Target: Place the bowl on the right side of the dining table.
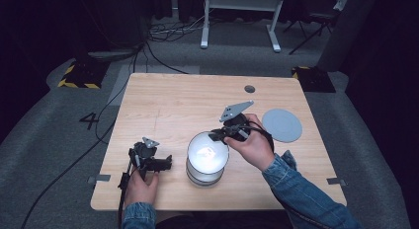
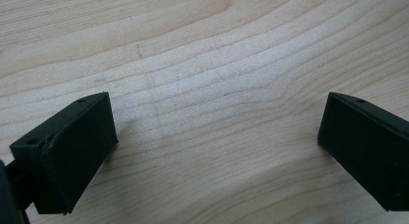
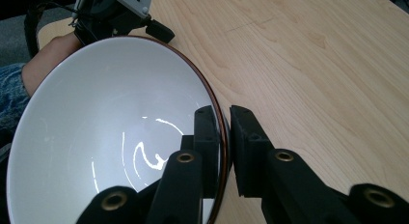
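the one thing i can read is a dark number "4" marked on the grey floor, off the left edge of my desk in the high view. beyond it, yellow and black hazard stripes edge a dark base on the floor, and a second striped base sits past the far right corner of the desk; these are signs, with no words on them. i find no letters, brand or label on the desk in either gripper view.
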A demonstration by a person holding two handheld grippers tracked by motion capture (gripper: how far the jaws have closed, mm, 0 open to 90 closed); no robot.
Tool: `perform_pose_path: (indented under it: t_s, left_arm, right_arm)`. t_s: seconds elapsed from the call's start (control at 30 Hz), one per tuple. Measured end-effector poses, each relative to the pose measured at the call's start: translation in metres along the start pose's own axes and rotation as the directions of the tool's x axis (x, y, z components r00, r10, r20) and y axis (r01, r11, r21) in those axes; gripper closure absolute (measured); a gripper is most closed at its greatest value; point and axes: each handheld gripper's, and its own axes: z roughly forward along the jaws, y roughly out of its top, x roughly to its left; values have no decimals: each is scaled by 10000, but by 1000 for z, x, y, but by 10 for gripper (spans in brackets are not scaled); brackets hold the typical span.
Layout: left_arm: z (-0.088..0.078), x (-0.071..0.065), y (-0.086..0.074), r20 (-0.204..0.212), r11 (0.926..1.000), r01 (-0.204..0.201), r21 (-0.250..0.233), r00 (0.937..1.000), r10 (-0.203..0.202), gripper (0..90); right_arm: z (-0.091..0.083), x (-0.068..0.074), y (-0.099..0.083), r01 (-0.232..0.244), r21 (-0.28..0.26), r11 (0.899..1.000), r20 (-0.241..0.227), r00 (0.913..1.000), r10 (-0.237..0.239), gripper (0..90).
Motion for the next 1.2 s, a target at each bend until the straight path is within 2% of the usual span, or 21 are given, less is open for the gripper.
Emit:
perform_pose_path:
  t_s: [0.27,0.57,0.83,1.2]
  left_arm:
    - [0,0,0,-7,10000,-12,10,10000,12,2]
    - [0,1,1,32,10000,-7,10,10000,7,2]
    - [0,1,1,34,10000,-13,29,10000,13,2]
    - [0,0,0,27,10000,-7,8,10000,7,2]
  right_arm:
    - [-11,-10,-1,-254,-138,9996,437,9987,260,821]
    - [-35,-33,-8,-587,-383,9975,1166,9912,628,821]
    - [-59,-55,-14,-896,-583,9943,1787,9789,987,821]
    - [-83,-82,-21,-1448,-785,9863,2605,9520,1605,821]
